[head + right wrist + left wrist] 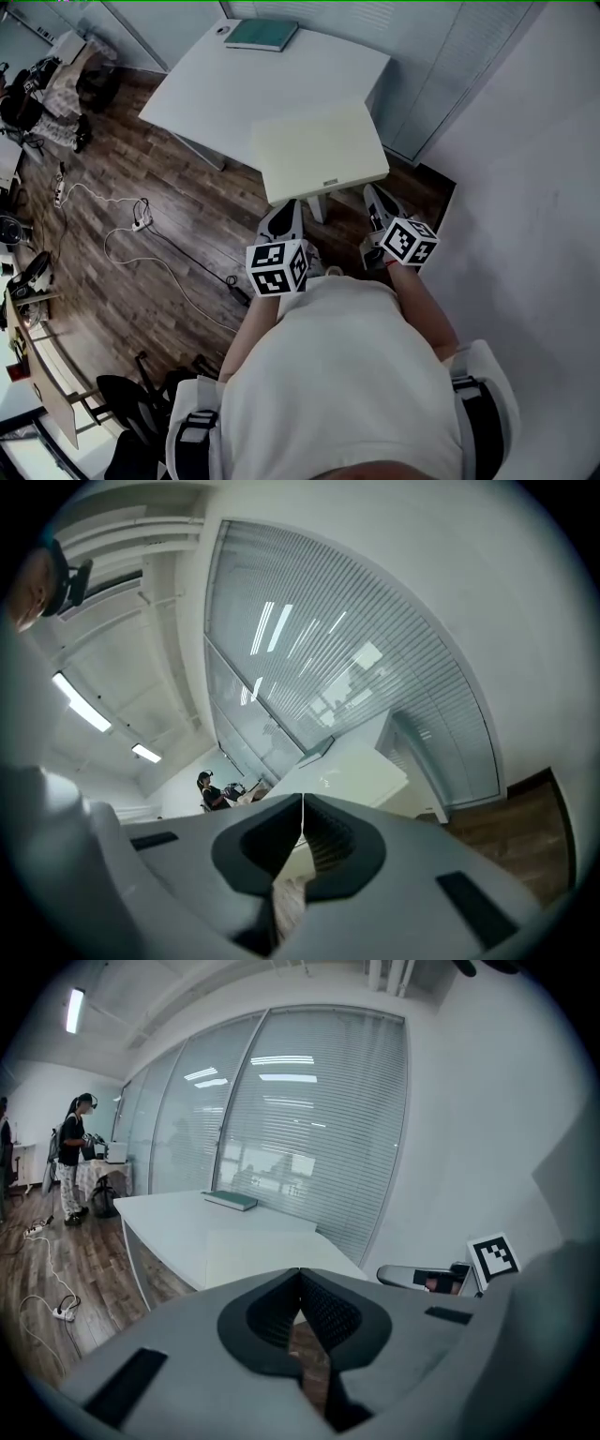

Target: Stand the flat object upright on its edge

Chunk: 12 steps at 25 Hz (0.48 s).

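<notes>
- The book [262, 35] is lying flat at the desk's [216, 94] far edge, well apart from both grippers.
- The left gripper [281, 220] and the right gripper [380, 202] are hovering near the person's body, jaws pressed together on nothing.
- Seemingly the approach is only beginning; the next move is calling for reaching over and parting the jaws.
- A cream side table [319, 155] is covering the desk's near corner.

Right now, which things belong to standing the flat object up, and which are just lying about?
Job: green book, flat on the white table; left gripper and right gripper, both shut and empty.
Lying about: cream side table; power strip on the floor.
</notes>
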Each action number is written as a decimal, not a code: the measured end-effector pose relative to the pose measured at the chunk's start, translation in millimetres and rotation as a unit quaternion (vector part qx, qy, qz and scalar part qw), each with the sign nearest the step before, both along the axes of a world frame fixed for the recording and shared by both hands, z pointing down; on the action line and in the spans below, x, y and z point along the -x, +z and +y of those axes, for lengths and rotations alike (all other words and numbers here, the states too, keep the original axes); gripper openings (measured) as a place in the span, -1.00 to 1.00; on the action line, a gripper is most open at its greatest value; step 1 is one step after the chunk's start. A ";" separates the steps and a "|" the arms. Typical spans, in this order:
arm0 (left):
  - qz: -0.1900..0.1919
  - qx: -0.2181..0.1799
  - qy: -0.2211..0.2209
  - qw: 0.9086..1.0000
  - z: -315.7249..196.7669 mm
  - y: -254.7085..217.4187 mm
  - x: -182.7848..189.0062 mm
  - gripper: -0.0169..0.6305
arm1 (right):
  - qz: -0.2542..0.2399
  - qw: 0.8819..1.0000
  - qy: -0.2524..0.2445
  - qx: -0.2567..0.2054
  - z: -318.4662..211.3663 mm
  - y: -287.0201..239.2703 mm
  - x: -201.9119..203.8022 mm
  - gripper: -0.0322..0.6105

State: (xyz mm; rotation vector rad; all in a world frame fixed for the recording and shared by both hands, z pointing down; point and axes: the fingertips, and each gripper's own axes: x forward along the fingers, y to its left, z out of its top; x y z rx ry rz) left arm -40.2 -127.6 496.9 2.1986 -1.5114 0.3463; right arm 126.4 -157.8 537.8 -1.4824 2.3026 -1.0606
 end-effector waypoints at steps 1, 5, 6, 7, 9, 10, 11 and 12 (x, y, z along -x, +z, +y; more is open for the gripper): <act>-0.001 -0.001 0.003 1.000 -2.3 -0.5 0.1 -0.89 | -0.016 1.000 -0.001 0.004 -1.6 3.5 -0.8 -0.84; -0.004 -0.005 0.007 1.000 -12.8 -2.2 3.1 -0.89 | -0.104 0.994 0.002 0.031 -7.1 21.3 -4.5 -0.84; -0.002 -0.005 0.006 1.000 -15.4 -2.7 4.4 -0.89 | -0.127 0.991 0.010 0.040 -8.0 25.4 -6.3 -0.84; -0.001 -0.004 0.005 1.000 -17.8 -3.4 5.3 -0.89 | -0.145 0.988 0.016 0.048 -8.8 29.1 -8.5 -0.84; 0.001 -0.005 0.004 1.000 -22.5 -4.2 6.3 -0.89 | -0.168 0.984 0.027 0.061 -10.4 37.4 -13.4 -0.84; 0.001 -0.005 0.004 1.000 -24.5 -4.0 6.7 -0.89 | -0.178 0.981 0.031 0.067 -11.2 42.2 -15.5 -0.84; 0.001 -0.004 0.005 1.000 -26.2 -3.5 7.3 -0.89 | -0.188 0.979 0.035 0.073 -11.7 46.8 -17.1 -0.84; 0.000 -0.003 0.006 1.000 -27.5 -2.8 7.7 -0.89 | -0.198 0.976 0.038 0.080 -11.8 51.3 -18.4 -0.84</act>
